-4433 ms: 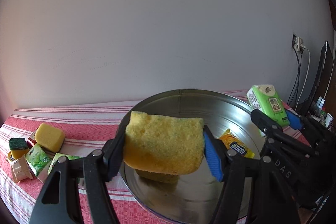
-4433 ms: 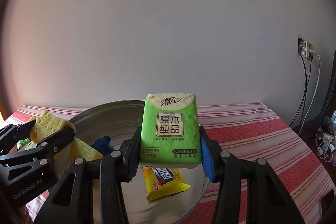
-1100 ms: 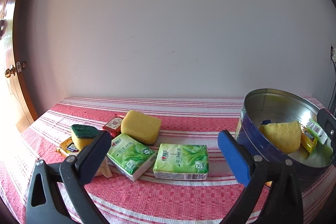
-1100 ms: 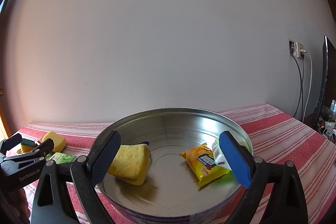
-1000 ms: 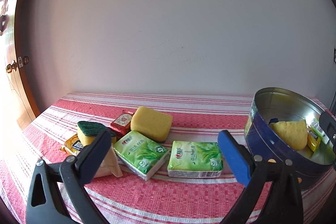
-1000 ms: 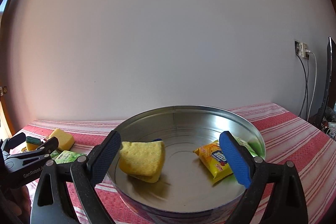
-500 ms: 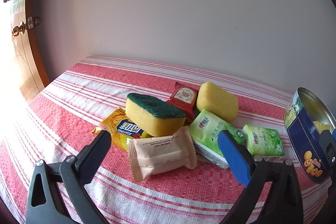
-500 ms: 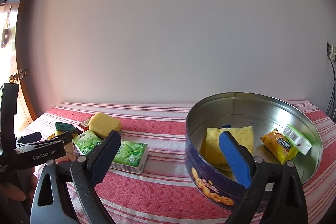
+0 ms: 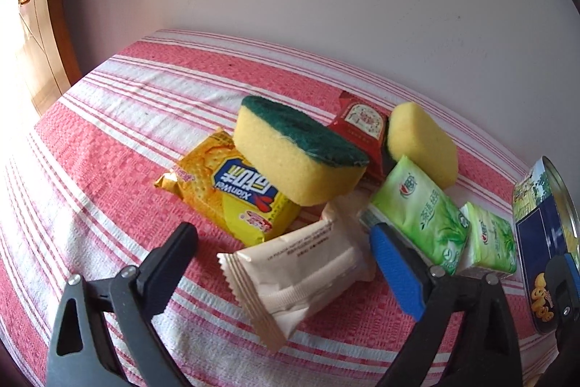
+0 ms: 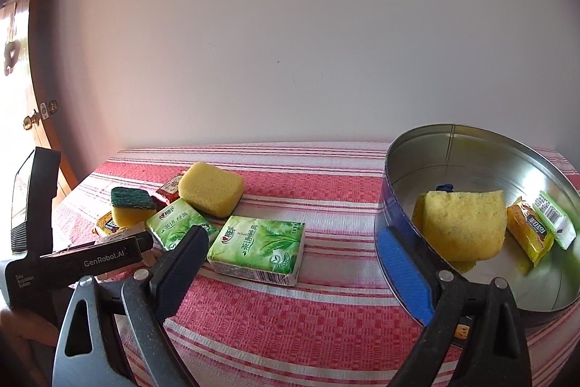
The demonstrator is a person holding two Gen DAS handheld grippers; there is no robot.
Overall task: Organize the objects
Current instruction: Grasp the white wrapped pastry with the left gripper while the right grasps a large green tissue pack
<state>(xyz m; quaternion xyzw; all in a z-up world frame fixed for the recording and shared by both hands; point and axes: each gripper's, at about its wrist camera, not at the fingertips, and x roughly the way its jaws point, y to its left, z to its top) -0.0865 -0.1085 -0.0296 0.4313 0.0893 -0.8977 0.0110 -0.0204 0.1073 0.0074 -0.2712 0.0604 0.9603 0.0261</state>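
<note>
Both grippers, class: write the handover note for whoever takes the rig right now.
Left gripper: open, empty, over the beige packet.
Right gripper: open, empty, between the pile and the tin.
Done: in the tin lie a yellow sponge, a yellow snack and a tissue pack.
Left on the cloth: beige packet, yellow cracker pack, green-topped sponge, red sachet, plain sponge, two green tissue packs.

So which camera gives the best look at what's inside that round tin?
The right wrist view: it looks down into the tin, showing a sponge and two packets. The left wrist view catches only the tin's outer wall at the frame edge.
</note>
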